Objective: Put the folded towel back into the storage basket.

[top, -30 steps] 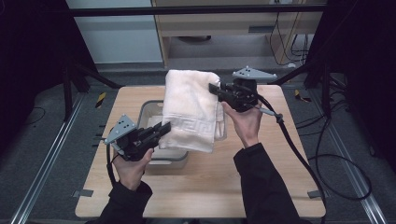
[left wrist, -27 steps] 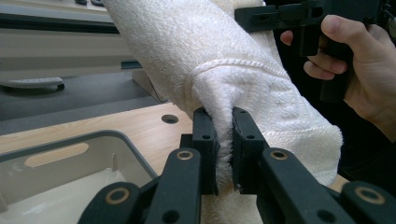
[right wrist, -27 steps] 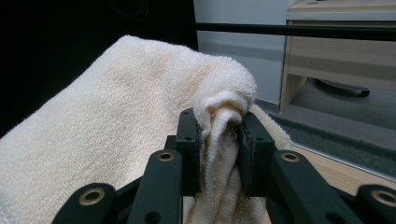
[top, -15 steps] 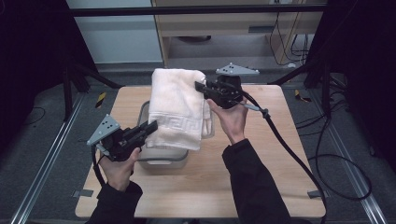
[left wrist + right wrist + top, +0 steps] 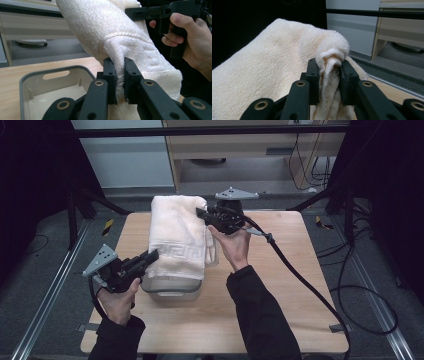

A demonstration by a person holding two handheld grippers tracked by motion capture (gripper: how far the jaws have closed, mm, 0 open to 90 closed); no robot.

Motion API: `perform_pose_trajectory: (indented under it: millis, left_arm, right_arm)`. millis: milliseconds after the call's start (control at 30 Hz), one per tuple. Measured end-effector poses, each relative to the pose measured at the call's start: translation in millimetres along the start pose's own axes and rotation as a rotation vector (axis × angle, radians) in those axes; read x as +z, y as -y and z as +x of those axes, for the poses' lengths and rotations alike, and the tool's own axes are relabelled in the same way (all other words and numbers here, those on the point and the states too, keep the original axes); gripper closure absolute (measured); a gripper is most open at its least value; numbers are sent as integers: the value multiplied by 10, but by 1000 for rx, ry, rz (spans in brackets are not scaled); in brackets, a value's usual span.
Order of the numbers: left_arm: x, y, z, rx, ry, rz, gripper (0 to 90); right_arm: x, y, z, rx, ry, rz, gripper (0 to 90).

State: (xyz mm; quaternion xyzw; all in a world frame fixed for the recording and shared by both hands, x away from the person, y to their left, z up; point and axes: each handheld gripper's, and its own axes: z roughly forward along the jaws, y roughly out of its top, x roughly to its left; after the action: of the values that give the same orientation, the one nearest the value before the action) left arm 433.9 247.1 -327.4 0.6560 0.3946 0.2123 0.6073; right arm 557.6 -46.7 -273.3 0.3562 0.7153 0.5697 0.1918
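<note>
A folded cream towel (image 5: pixel 176 235) hangs in the air between my two grippers, above a grey plastic tub (image 5: pixel 172 286) on the wooden table (image 5: pixel 280 295). My left gripper (image 5: pixel 153 255) is shut on the towel's near left edge; in the left gripper view its pads pinch the terry cloth (image 5: pixel 140 50) over the tub (image 5: pixel 35 75). My right gripper (image 5: pixel 200 212) is shut on the towel's far right corner, and a bunched fold (image 5: pixel 332 62) sits between its jaws. In the left gripper view the right gripper (image 5: pixel 130 12) and its hand are behind the towel.
The tub (image 5: pixel 50 97) is open, with a slot handle in its far wall. A black cable (image 5: pixel 300 275) trails from the right gripper across the table's right side. A wooden cabinet (image 5: pixel 240 150) stands behind the table, and dark frame rails run along both sides.
Both hands have carried the towel leftwards across the table. It now hangs more squarely over the tub, and both grips have held.
</note>
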Motion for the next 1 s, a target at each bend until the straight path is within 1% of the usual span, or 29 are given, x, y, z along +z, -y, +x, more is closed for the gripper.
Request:
perform_pose_trajectory:
  millis: [233, 433, 467, 500, 533, 733, 1000]
  left_arm:
    - [21, 67, 106, -14, -22, 21, 816]
    - [63, 152, 201, -28, -43, 47, 816]
    - [78, 186, 235, -34, -51, 55, 816]
    - [78, 186, 235, -34, -51, 55, 817]
    - [88, 203, 253, -37, -53, 60, 817]
    - [143, 310, 347, -51, -70, 89, 816]
    - [196, 432, 446, -62, -94, 127, 817]
  right_arm:
    - [198, 69, -14, 9, -7, 28, 730]
    - [366, 172, -44, 23, -6, 59, 730]
    - [395, 192, -48, 22, -5, 65, 730]
    - [450, 231, -55, 26, -4, 77, 730]
    - [450, 231, -55, 26, -4, 77, 730]
    - [603, 344, -81, 30, 3, 113, 729]
    - [766, 485, -97, 30, 10, 152, 729]
